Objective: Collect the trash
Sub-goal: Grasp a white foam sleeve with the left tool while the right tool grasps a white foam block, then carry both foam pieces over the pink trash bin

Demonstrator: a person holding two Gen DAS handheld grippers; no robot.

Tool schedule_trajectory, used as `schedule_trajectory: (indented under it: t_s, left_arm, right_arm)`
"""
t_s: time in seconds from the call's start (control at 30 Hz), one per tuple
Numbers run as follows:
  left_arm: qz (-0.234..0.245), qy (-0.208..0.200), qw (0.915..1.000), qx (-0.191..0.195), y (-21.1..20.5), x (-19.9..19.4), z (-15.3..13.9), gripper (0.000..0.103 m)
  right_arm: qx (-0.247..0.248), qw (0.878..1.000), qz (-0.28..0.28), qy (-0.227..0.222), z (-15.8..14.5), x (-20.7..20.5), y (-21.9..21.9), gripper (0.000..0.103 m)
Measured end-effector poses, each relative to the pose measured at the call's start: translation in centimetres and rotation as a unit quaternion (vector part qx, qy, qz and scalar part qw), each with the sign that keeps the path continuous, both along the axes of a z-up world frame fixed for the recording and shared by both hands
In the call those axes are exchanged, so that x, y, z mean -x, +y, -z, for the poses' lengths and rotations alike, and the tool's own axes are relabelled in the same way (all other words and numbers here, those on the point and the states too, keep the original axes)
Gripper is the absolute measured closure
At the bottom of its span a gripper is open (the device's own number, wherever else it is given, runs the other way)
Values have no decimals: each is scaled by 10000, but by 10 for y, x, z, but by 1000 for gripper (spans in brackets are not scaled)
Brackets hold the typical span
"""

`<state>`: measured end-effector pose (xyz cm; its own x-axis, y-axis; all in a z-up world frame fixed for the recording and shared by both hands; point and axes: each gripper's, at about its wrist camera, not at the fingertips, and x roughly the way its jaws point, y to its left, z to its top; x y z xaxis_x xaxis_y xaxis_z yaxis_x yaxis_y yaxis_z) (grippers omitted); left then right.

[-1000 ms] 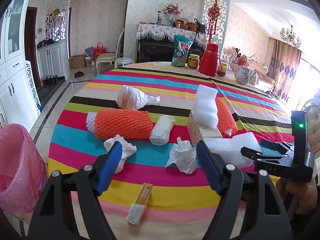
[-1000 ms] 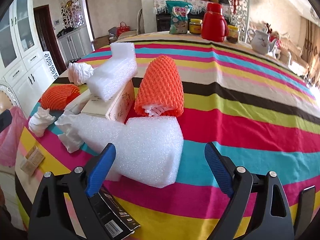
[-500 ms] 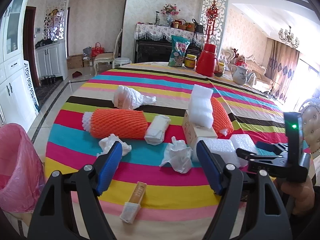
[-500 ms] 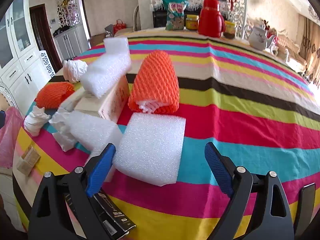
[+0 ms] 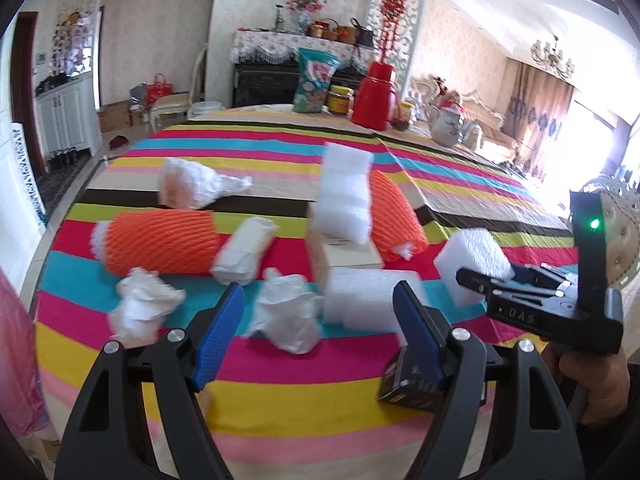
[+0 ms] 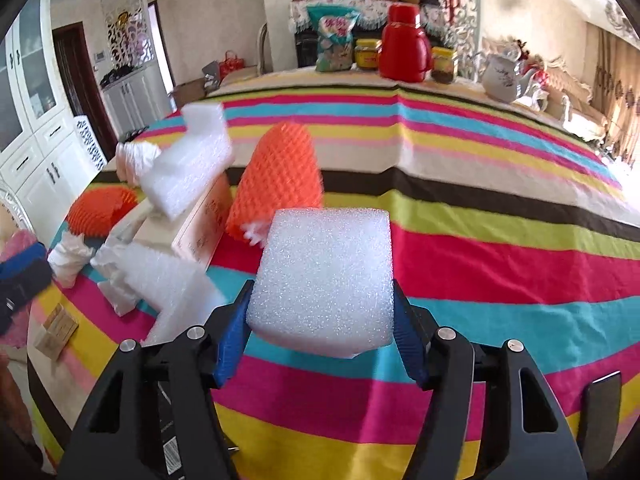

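Spread across the whole field beyond both sets of jaws is a round table covered by a brightly striped cloth (image 6: pixel 500 248), with a papered room and white cupboards behind it. Well beyond the left jaws, to their left, a long roll of orange foam netting (image 5: pixel 160 240) is seen lying on its side, and a second orange netted roll (image 6: pixel 280 172) lies just past the right jaws, beside a pale cardboard box (image 6: pixel 200 224). A flat white foam sheet (image 5: pixel 364 300) rests straight ahead of the left jaws, close to their right tip. The right gripper (image 6: pixel 320 336) is shown with its jaws having just been closing, now clamped on a white foam block (image 6: pixel 324 280), which is gripped at both sides by the blue pads and lifted clear of the cloth. The left gripper (image 5: pixel 316 324) is held with its jaws apart and nothing between them; a crumpled white tissue (image 5: pixel 288 316) lies on the cloth just beyond the gap, and a second crumpled tissue (image 5: pixel 140 304) lies outside the left jaw. A small dark carton (image 5: pixel 404 384) is partly hidden under the right jaw of that gripper.
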<state>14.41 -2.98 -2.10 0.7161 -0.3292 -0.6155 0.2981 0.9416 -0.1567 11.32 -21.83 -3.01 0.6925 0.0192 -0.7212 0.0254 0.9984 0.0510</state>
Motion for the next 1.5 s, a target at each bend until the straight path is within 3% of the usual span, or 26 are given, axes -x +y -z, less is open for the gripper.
schedule_trajectory:
  t_s: [0.13,0.33,0.63,0.67,0.7,1.1,1.5]
  left_arm:
    - [242,181,9995,42,-26,-10,8,21]
    - [339,449,9982,-217,-60,-25,22,10]
    - [137,907,9937,-642,-73,-52,47,12]
    - [142,929,9934,-652,-72,-53,48,22]
    - [159,948,9933,-635,-71,-54,49,22]
    - [89,382,9991,-173,-52,-31,7,23]
    - [-589,-237,9980,-16,9,-2,-43,23]
  right_arm:
    - [65,9994,216,-257,-12,5,-13,42]
    - [78,9984,358,-434,-20,7,-24,42]
    - [37,9976,437,-527,-24,10,-29,42]
    - [38,9977,433,-527,-24,11,-28,42]
    - [44,9977,429,-529,-24,11,-27,42]
    - [48,9975,366,-606,-28,14,-22,42]
    - [83,9967,129,-800,-44,23,0,42]
